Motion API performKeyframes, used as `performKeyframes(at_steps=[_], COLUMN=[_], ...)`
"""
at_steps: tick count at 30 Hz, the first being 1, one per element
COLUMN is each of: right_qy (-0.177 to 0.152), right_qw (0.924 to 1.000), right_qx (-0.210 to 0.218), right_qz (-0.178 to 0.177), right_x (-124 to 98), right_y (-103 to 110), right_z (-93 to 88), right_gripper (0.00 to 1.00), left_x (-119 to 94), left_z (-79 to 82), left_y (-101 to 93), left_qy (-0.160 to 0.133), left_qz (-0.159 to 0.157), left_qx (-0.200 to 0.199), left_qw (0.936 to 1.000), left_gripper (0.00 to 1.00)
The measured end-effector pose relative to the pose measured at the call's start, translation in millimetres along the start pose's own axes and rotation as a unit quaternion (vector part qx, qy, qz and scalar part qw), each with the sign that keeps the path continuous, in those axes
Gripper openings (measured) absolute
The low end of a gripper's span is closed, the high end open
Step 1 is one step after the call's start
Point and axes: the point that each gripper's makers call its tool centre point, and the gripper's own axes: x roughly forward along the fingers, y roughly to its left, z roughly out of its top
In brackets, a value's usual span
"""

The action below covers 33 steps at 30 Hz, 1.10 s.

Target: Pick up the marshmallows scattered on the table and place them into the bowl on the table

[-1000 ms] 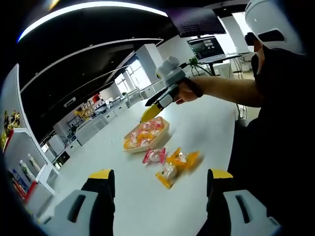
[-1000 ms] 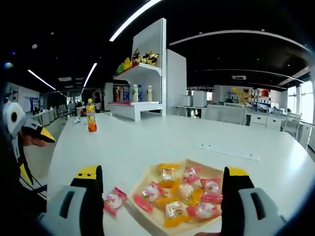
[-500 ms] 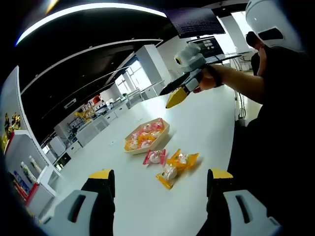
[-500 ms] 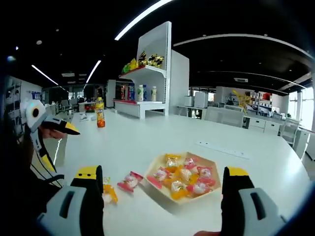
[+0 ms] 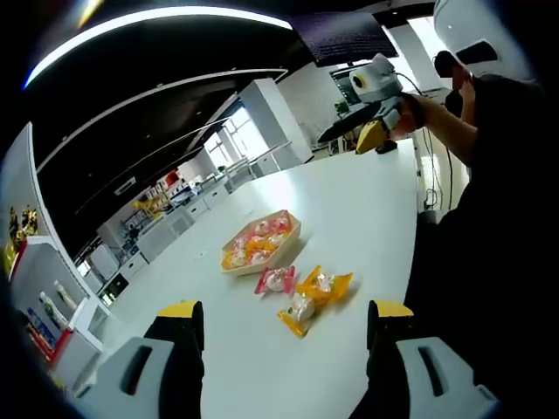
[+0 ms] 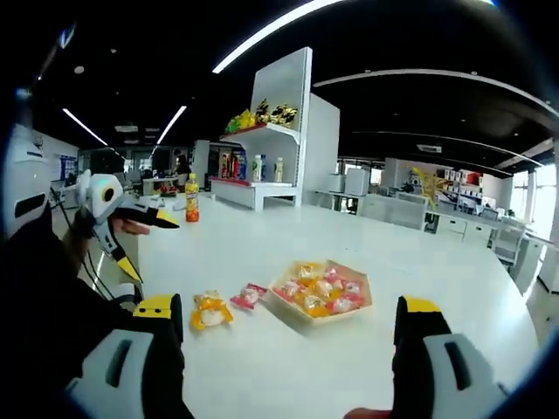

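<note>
A shallow wooden bowl on the white table holds several wrapped marshmallows. Beside it lie loose ones: a pink-wrapped marshmallow and two orange-wrapped marshmallows. My left gripper hovers open and empty, short of the loose sweets; in the right gripper view it appears as the left gripper, jaws apart. My right gripper is open and empty, held high and well back from the bowl. A hand holds this right gripper high above the table's far side.
An orange drink bottle stands at the table's far end. A white shelf unit with bottles and snacks rises behind it. The person's dark-sleeved body borders the table's edge.
My right gripper has lifted and drawn back from the bowl, so the bowl looks smaller and farther. The left gripper and the sweets have stayed put.
</note>
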Motion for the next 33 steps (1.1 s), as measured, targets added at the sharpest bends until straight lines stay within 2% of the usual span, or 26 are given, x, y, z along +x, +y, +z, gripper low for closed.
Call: performKeyframes(at_steps=[5,13,18,33], right_qy=[0.0,-0.002,0.014,0.012], right_qw=[0.9999,0.9998,0.9996,0.9994], right_qx=[-0.005,-0.012,-0.022,-0.03], right_qz=[-0.014,-0.013,-0.008,-0.015], right_x=[-16.0,-18.9,-18.8,-25.2], right_y=[-9.5,-6.8,-1.5,-1.2], right_z=[3.1,4.0,-3.3,2.1], right_gripper=[0.97,0.97,0.97,0.97], left_x=[0.7,5.5,5.3,3.0], left_z=[3.6,-3.6,-1.2,-0.1], left_y=[0.1,-1.0,-1.7,-1.7], left_qy=[-0.003,0.01,0.006,0.005], left_qz=[0.0,0.002,0.0,0.004], left_qx=[0.001,0.003,0.004,0.005], left_qw=[1.0,0.9999,1.0,1.0], left_gripper=[0.75,0.75,0.75,0.75])
